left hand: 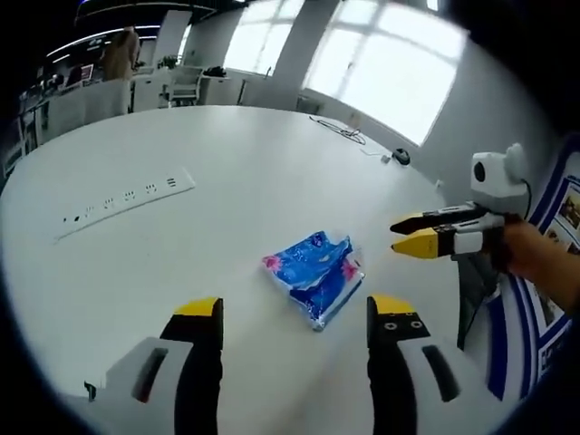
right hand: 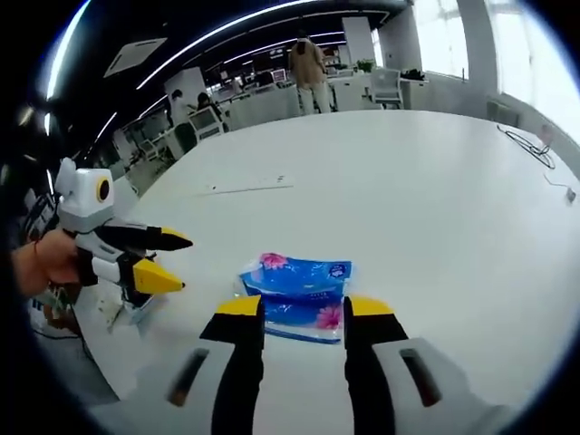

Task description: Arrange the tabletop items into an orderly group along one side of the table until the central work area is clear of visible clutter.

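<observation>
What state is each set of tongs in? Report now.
Left tongs: open, empty, short of the blue packet.
Right tongs: open, empty, just before the packet.

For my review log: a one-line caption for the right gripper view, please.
Right gripper, jaws open, approaches a blue tissue pack on the white table; left gripper alongside.

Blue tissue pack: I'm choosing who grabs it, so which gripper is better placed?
Right, probably. The right gripper has open jaws straddling the blue tissue pack. The left gripper is open too, but short of it.
</observation>
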{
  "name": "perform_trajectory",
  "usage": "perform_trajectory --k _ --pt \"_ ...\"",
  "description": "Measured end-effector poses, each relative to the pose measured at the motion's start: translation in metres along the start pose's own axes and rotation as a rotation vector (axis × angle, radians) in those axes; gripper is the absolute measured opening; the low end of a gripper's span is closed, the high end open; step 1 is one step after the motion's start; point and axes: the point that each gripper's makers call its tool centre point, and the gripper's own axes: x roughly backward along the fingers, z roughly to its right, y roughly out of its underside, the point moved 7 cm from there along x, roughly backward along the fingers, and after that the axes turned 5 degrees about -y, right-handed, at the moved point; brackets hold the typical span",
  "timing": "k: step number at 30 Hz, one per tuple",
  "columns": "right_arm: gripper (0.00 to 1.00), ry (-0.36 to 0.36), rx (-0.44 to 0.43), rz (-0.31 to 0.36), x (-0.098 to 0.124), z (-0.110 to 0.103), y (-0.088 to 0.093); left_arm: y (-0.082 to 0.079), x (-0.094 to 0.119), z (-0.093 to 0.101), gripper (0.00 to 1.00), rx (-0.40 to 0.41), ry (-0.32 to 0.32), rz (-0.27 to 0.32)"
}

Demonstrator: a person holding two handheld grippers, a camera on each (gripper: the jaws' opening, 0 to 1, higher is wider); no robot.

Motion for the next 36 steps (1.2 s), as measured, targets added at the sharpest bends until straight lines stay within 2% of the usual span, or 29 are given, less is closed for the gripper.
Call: perform_trajectory --k 17,26,36 --pt "0.44 -0.067 0.058 0.042 0.015 -0.041 -0.016 -0.005 0.059 -0.016 0.71 0.026 -0.065 0.068" --pt "0.46 -0.123 0.092 0.048 0.012 -0.07 -0.024 -0.002 0.103 -0.032 0.74 0.038 -0.123 0.111" --pt "0.47 -0.171 0.135 0.053 0.004 -0.098 -0.036 0.005 0.141 -0.05 0.77 0.062 -0.182 0.145"
